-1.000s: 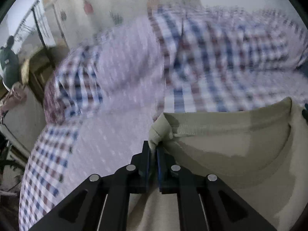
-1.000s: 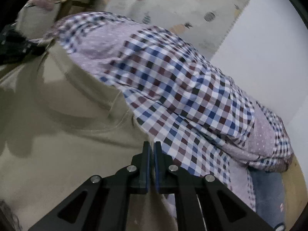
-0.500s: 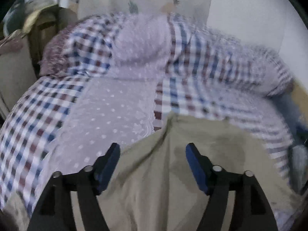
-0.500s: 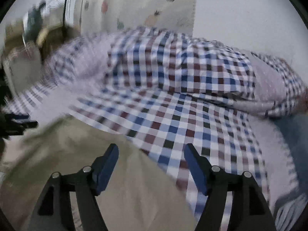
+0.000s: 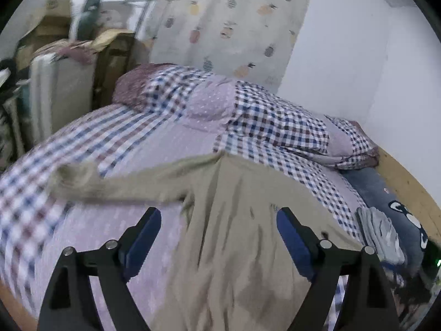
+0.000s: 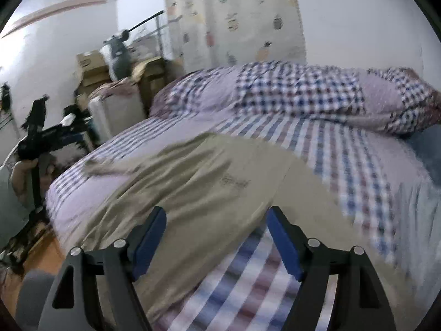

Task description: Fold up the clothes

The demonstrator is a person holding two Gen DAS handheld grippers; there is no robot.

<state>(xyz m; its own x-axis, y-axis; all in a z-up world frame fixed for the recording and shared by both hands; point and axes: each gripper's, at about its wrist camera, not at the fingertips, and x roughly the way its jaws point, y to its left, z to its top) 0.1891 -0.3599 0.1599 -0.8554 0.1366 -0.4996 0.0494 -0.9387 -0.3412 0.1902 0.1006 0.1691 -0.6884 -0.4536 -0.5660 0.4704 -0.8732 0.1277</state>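
Checked and lilac bedding (image 5: 171, 143) covers the bed that fills both views, with a pineapple-print curtain (image 5: 234, 24) hanging at the top centre behind it. At the bottom of the left wrist view the left gripper (image 5: 219, 229) stands with its blue-padded fingers (image 5: 144, 234) spread wide and nothing between them, above the beige long-sleeved shirt (image 5: 228, 220). The shirt lies spread on the bedding in the lower centre, one sleeve (image 5: 82, 182) reaching toward the left edge of the frame. In the right wrist view the right gripper (image 6: 216, 229) is likewise spread wide and empty over the shirt's right side. A grey garment (image 5: 380, 231) and a dark blue cushion (image 5: 386, 193) lie at the right edge of the left view; a folded checked quilt (image 6: 297, 91) sits across the upper right of the right view.
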